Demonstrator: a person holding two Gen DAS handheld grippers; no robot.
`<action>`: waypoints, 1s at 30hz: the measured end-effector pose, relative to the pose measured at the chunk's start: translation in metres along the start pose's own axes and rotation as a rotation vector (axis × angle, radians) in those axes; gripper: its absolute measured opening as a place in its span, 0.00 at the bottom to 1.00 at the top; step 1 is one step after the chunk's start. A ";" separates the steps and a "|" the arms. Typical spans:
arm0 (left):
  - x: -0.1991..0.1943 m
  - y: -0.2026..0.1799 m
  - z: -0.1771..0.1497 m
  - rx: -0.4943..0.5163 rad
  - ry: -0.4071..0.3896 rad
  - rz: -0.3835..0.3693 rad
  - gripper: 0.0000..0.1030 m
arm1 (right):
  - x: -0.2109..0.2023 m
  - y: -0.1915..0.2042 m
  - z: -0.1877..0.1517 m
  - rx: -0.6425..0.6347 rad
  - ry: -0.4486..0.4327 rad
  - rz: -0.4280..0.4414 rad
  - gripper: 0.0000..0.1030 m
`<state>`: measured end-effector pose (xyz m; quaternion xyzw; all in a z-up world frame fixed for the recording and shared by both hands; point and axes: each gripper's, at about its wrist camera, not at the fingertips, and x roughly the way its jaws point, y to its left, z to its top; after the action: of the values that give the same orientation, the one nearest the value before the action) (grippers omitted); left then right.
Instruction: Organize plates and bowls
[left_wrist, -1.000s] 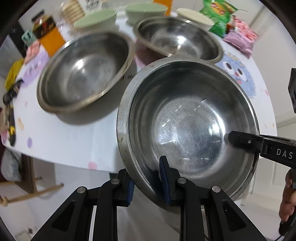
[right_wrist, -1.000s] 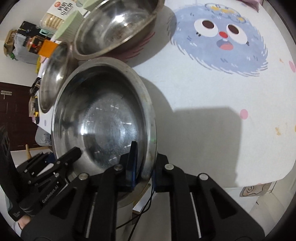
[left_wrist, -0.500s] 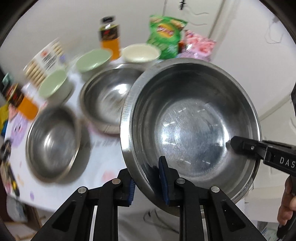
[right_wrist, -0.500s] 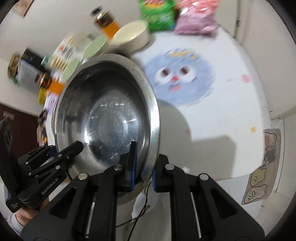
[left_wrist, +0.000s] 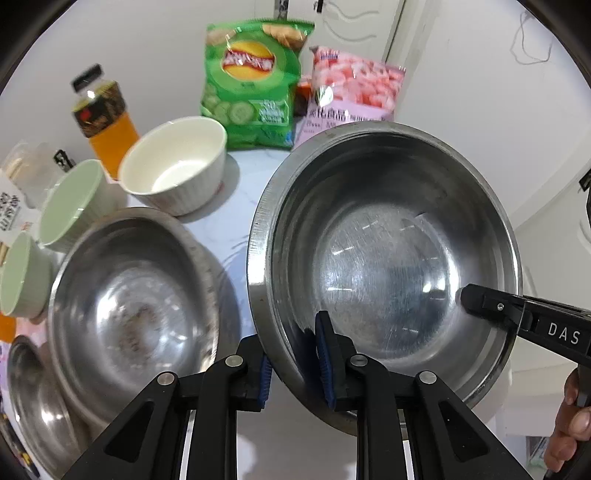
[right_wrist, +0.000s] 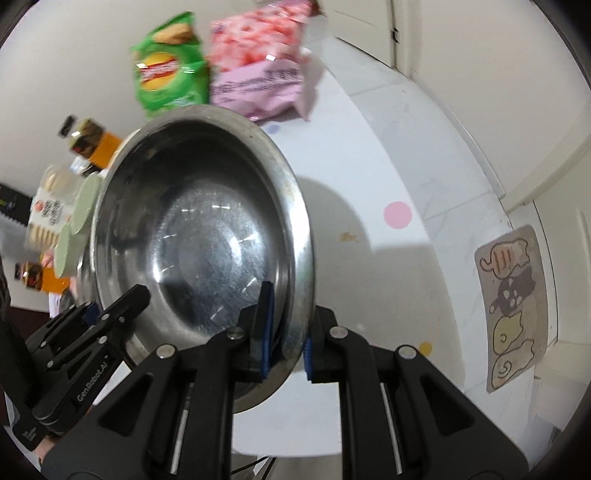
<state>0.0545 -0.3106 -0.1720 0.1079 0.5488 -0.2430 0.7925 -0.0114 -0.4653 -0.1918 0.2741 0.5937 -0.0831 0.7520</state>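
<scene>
A large steel bowl (left_wrist: 384, 266) hangs tilted above the white table (right_wrist: 369, 184), held by both grippers. My left gripper (left_wrist: 295, 332) is shut on its near rim, one blue pad inside and one outside. My right gripper (right_wrist: 286, 325) is shut on the opposite rim in the same way. A second steel bowl (left_wrist: 133, 295) sits on the table to the left, and a third steel bowl (left_wrist: 33, 406) shows at the lower left edge. Behind them stand a white ribbed bowl (left_wrist: 177, 166) and two pale green bowls (left_wrist: 70, 203).
A green chips bag (left_wrist: 255, 81) and a pink snack bag (left_wrist: 354, 85) lean on the wall at the table's far end. An orange drink bottle (left_wrist: 103, 118) and a biscuit packet (right_wrist: 48, 214) stand at the left. The table's curved edge drops to a floor mat (right_wrist: 513, 306).
Both grippers have carried the steel bowl across the table toward the end with the snack bags, rolling as they went. The cartoon print has left the right wrist view. Both grips are unchanged.
</scene>
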 end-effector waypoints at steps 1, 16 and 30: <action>0.006 0.001 0.003 -0.001 0.009 -0.002 0.20 | 0.003 -0.005 0.002 0.008 0.007 0.000 0.15; 0.048 0.009 0.016 -0.069 0.117 0.023 0.20 | 0.032 -0.029 0.010 0.030 0.101 0.034 0.15; 0.008 0.023 0.020 -0.191 -0.011 -0.031 0.71 | 0.001 -0.027 0.016 0.037 -0.014 -0.007 0.72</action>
<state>0.0849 -0.3016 -0.1738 0.0218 0.5667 -0.2024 0.7984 -0.0098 -0.4962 -0.1988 0.2853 0.5875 -0.0985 0.7508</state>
